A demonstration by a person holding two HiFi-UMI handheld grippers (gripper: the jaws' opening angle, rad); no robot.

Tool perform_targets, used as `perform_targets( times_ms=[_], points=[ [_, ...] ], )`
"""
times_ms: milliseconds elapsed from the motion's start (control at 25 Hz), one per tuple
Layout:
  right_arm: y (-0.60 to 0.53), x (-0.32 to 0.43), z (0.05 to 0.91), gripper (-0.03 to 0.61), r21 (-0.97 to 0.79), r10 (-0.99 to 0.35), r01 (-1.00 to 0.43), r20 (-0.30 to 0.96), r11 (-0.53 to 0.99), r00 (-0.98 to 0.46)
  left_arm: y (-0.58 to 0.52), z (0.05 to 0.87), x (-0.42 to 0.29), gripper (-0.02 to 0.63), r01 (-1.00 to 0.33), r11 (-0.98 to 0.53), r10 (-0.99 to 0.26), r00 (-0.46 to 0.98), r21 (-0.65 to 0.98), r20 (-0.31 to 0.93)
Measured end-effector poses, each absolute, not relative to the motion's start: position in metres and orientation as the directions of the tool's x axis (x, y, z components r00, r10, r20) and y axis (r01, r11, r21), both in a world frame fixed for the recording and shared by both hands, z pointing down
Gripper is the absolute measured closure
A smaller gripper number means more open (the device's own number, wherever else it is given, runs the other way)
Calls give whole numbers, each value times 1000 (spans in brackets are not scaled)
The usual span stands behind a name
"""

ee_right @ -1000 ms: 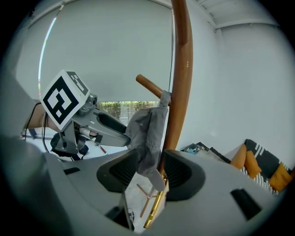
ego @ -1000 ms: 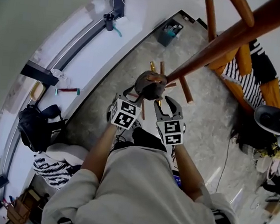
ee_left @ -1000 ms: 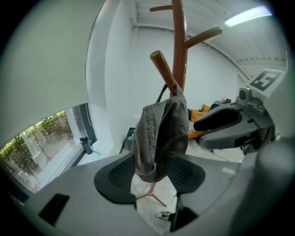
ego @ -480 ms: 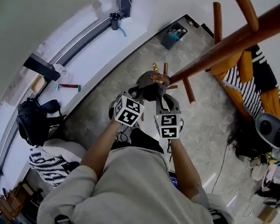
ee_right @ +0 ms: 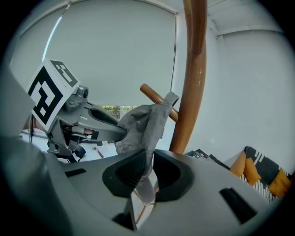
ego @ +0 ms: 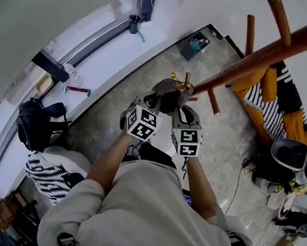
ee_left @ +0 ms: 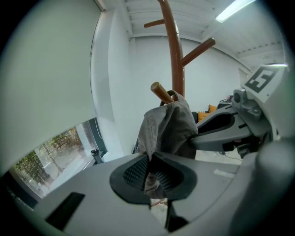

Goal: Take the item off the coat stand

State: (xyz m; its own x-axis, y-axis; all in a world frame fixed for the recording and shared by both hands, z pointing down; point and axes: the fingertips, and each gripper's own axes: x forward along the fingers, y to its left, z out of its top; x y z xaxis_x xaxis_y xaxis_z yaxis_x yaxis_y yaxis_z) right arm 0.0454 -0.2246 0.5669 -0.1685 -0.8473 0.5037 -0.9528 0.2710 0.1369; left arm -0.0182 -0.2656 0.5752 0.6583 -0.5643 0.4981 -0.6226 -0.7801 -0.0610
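Note:
A grey cap (ego: 170, 93) hangs on a low peg (ee_left: 161, 92) of the brown wooden coat stand (ego: 259, 53). My left gripper (ego: 156, 100) comes at it from the left and is shut on a fold of the cap's fabric (ee_left: 168, 126). From the right, my right gripper (ego: 179, 109) has the cloth (ee_right: 143, 123) pinched between its pads, its jaws still closing. In the left gripper view the fabric runs down between the left gripper (ee_left: 151, 173) pads. The right gripper view shows the same at the right gripper (ee_right: 146, 173), with the stand's pole (ee_right: 193, 69) just behind.
A black backpack (ego: 36, 126) lies by the window wall at the left. Orange and striped cushions (ego: 278, 100) sit behind the stand, and a grey bin (ego: 197, 44) stands in the far corner. Clutter and a white rounded object (ego: 289, 153) lie at the right.
Both grippers stood open on either side of the cap a second ago. They have since closed onto its fabric and sit a little closer together.

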Motion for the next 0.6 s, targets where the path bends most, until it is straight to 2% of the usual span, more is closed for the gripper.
perform_targets(
  times_ms=[600],
  points=[
    [-228, 18, 537, 531, 168, -859, -928, 460, 333, -225, -260, 544, -47, 581, -673, -731, -643, 621, -116, 448]
  ],
)
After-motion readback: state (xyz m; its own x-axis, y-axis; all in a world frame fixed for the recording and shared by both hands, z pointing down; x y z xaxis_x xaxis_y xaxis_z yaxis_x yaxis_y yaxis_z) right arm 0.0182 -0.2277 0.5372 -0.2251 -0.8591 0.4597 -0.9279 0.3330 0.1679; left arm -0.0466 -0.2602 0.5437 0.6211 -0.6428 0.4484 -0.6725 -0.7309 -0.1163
